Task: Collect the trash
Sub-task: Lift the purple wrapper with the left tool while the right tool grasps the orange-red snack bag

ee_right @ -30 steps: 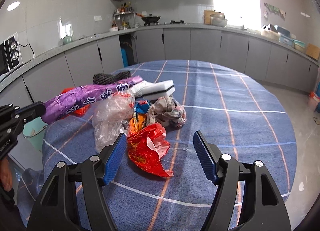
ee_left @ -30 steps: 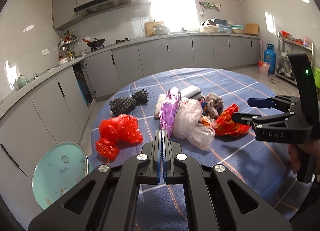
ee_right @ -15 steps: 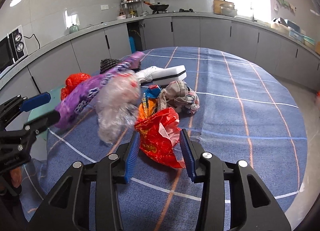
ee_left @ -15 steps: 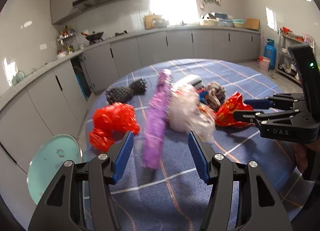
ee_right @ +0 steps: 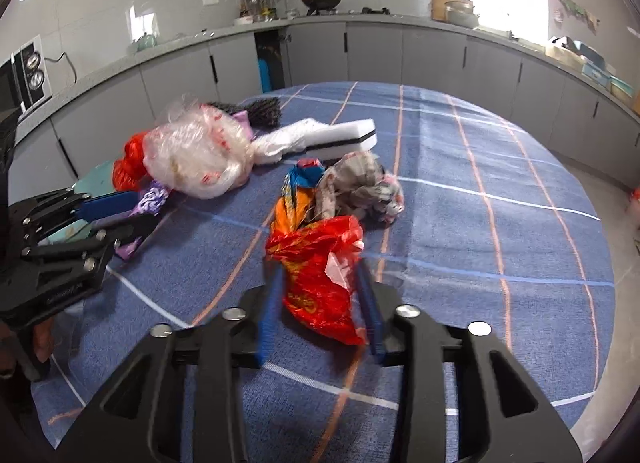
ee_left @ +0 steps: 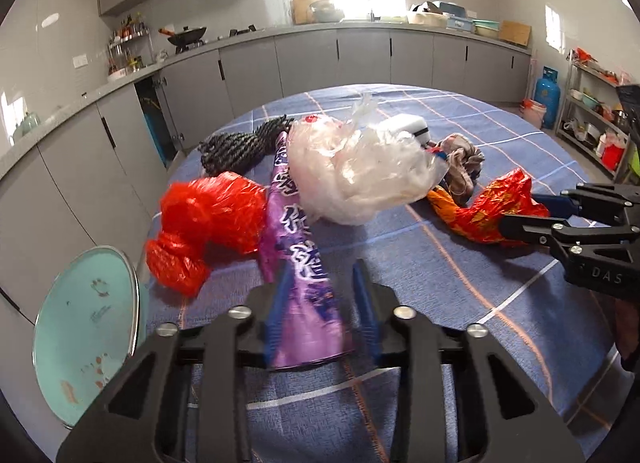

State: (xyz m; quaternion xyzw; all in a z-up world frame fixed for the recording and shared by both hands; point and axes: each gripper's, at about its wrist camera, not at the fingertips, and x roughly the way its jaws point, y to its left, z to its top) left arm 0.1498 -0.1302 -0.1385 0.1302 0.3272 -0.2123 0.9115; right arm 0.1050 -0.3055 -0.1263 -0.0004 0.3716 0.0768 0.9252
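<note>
While crinkled and glossy, purple wrapper (ee_left: 298, 263) between blue pads (ee_left: 276, 311)

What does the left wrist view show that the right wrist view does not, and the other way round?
Only the left wrist view shows the blue gas cylinder and the metal shelf rack by the wall. Only the right wrist view shows the appliance with two dials on the counter. Both show the purple wrapper, the clear plastic bag, the red snack wrapper and the blue checked tablecloth.
</note>
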